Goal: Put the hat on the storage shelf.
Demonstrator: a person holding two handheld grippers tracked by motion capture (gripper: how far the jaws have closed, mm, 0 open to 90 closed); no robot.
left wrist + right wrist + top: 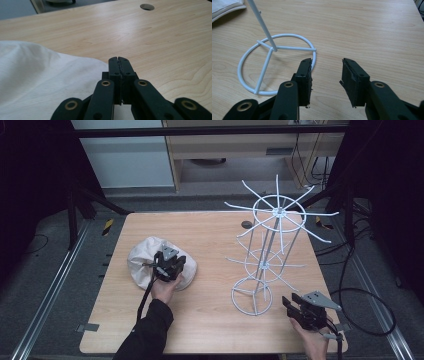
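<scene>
Your left hand-held gripper [119, 60], jaws closed and empty, sits over the cloth [145, 260]. Your right hand-held gripper [326, 72] gapes beside the rack [265, 255], which stands upright on the surface [210, 235].

My left claw [119, 65] sat with jaws pressed together, holding nothing; my right claw [327, 75] stood parted, nothing between.

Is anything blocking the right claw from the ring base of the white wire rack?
Nothing visible. The right claw stands open beside the rack's ring base, with bare table around it and nothing between its jaws.
</scene>
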